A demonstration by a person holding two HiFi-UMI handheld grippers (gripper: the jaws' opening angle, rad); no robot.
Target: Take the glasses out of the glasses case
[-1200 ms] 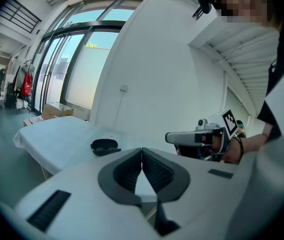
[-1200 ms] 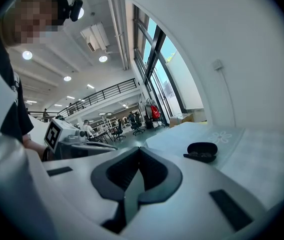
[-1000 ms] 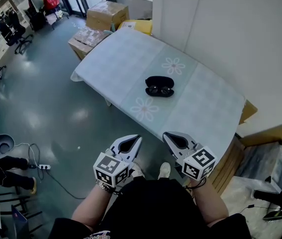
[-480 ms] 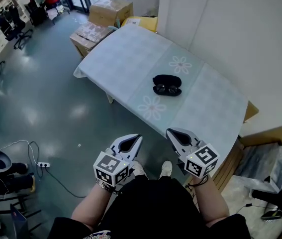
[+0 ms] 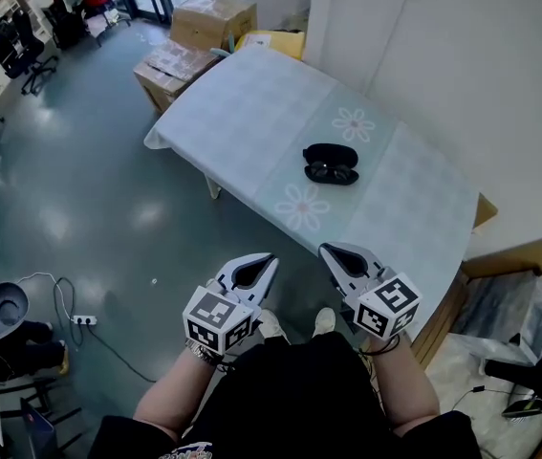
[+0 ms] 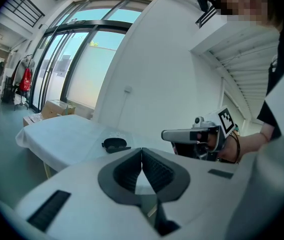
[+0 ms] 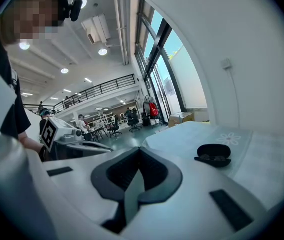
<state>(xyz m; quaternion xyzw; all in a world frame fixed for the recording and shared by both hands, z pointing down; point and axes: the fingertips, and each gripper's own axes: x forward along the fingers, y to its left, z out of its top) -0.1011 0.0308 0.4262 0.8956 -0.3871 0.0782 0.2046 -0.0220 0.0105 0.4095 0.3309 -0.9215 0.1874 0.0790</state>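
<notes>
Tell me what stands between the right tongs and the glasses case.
Nothing visible. The right tongs hang short of the tablecloth, and only bare cloth lies between its near edge and the open glasses case.

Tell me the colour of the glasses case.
The glasses case is black; it shows best in the head view.
</notes>
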